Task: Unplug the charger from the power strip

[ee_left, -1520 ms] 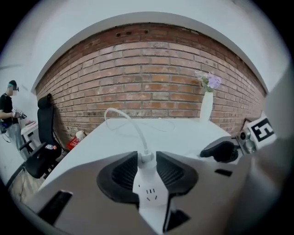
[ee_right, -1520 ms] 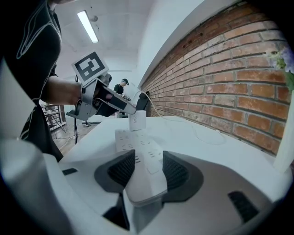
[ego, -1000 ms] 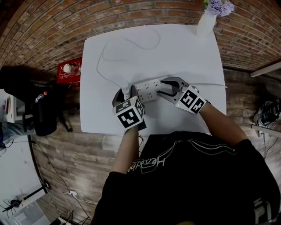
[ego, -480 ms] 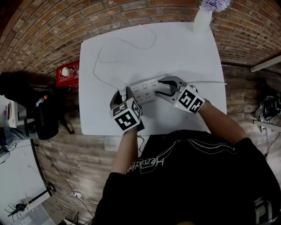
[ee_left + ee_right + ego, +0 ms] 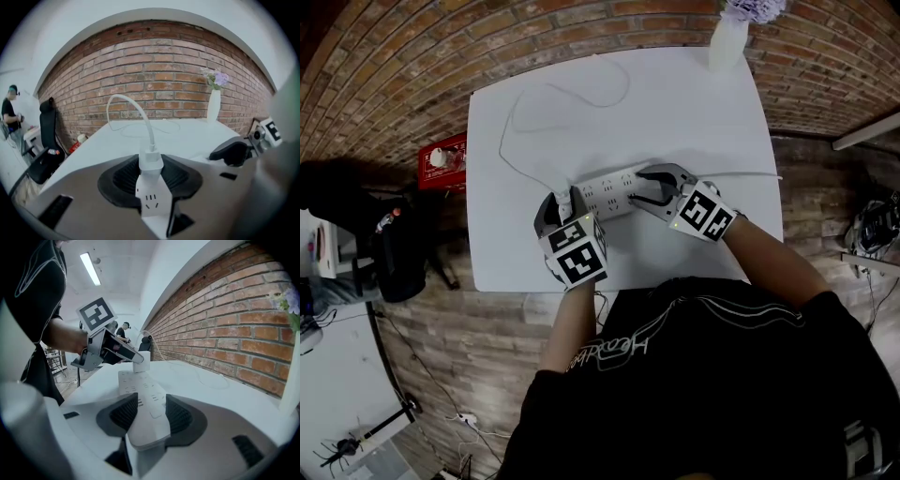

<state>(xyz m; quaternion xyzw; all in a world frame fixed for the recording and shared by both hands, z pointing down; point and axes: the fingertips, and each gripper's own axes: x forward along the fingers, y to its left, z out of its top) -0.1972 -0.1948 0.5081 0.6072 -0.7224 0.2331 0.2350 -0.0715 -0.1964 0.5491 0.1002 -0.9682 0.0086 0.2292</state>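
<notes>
Pinching the charger [image 5: 151, 161] with the left tool [image 5: 563, 200], both pads pressing on the sides of its white body. Seeing it seated upright in the end socket of the power strip [image 5: 606, 194], at the strip's left end in the head view. Clamping the opposite end of the strip with the right tool [image 5: 650, 188], jaws closed on its two long edges, with the strip lying flat on the white table [image 5: 694, 103]. Tracing the white cable [image 5: 512, 120] arcing up out of the charger's top and looping across the table toward the far edge. Noting a white vase [image 5: 727, 44] with purple flowers at the far right corner, well apart from both tools.
</notes>
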